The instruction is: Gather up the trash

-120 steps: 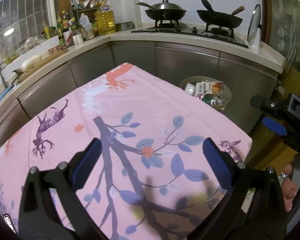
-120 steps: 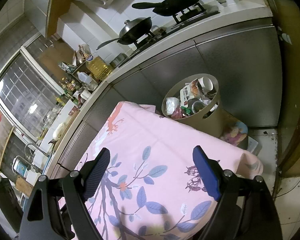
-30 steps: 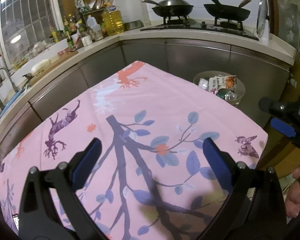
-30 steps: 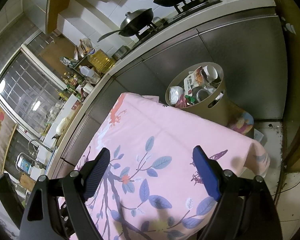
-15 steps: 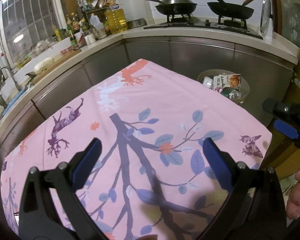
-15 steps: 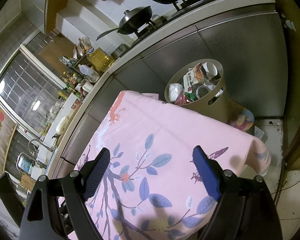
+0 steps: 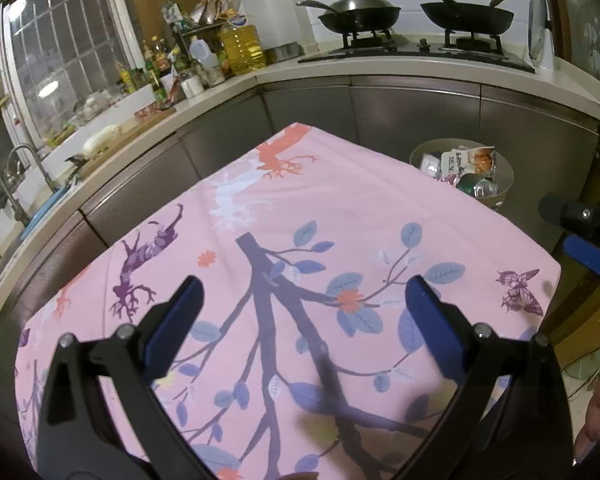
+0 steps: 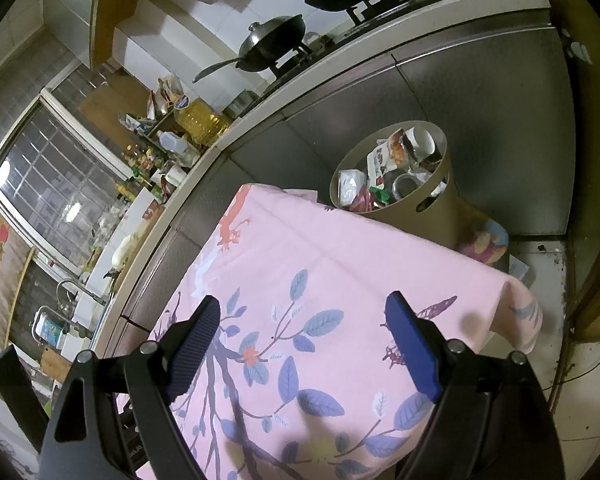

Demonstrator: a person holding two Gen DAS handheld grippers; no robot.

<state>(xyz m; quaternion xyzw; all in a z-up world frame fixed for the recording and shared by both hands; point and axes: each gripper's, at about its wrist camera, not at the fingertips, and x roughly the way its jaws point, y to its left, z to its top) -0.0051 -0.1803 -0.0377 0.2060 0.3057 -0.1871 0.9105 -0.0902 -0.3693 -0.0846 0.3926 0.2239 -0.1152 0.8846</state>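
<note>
Kitchen counters wrap the far side of the room, with two dark woks (image 7: 358, 16) on the stove and a crowd of bottles and a big jug of oil (image 7: 242, 46) near the window. Below the cameras lies a table covered in a pink cloth (image 7: 340, 208) printed with branches, blue leaves and a butterfly; no loose trash shows on it. Past the table's far right corner, on the floor against the steel cabinet fronts, stands a round beige bin (image 8: 432, 208), already heaped with trash (image 8: 384, 172): wrappers, a cup, a can. The left gripper (image 7: 300, 316) hovers over the cloth with its blue-padded fingers spread wide and nothing between them. The right gripper (image 8: 304, 340) hangs over the cloth's right side, likewise wide open and empty, its view reaching down into the bin. In the left wrist view, the right gripper sits off the table's right edge
</note>
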